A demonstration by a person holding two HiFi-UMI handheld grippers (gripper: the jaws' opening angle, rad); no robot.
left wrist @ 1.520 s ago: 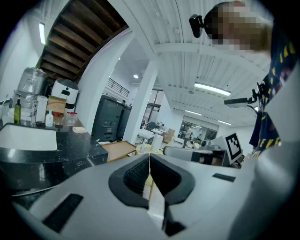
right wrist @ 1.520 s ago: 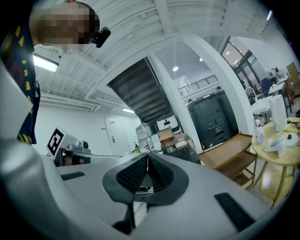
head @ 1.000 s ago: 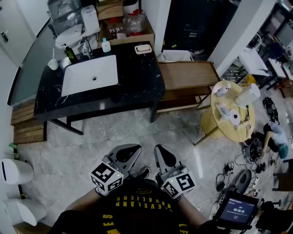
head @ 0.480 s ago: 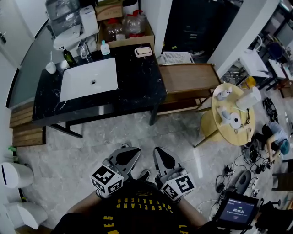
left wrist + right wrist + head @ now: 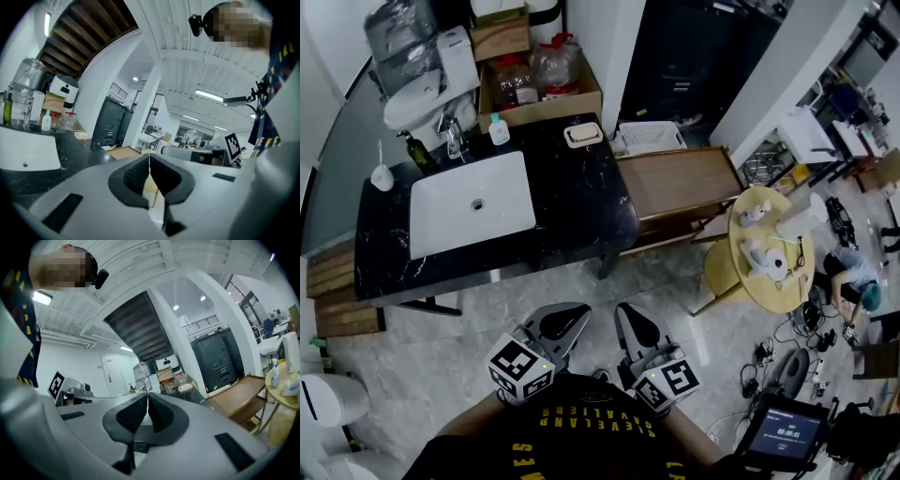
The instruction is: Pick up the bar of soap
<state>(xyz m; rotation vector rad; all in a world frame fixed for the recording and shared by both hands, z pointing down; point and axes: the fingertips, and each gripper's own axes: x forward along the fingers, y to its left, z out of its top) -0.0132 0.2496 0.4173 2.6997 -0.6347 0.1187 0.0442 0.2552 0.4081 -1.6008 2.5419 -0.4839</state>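
Note:
The bar of soap [image 5: 582, 134] lies in a pale dish at the back right of the black marble counter [image 5: 581, 202], right of the white sink [image 5: 469, 202]. The right gripper view shows the soap [image 5: 185, 387] far off on the counter. Both grippers hang close to the person's chest, well short of the counter. My left gripper [image 5: 565, 317] is shut with nothing between its pads. My right gripper [image 5: 628, 316] is shut and empty too. In the left gripper view the jaws [image 5: 149, 159] meet tip to tip, and the right gripper [image 5: 147, 397] shows the same.
A tap [image 5: 453, 134], bottles [image 5: 496, 130] and a cup [image 5: 382, 175] line the counter's back edge. A cardboard box [image 5: 539, 80] with jugs stands behind. A wooden bench [image 5: 680, 183] adjoins the counter's right side, a round yellow table [image 5: 769, 248] farther right. Cables [image 5: 778, 361] litter the floor.
The counter and sink have slid down and left in the head view, nearer to the grippers. Both grippers stay shut in front of the chest.

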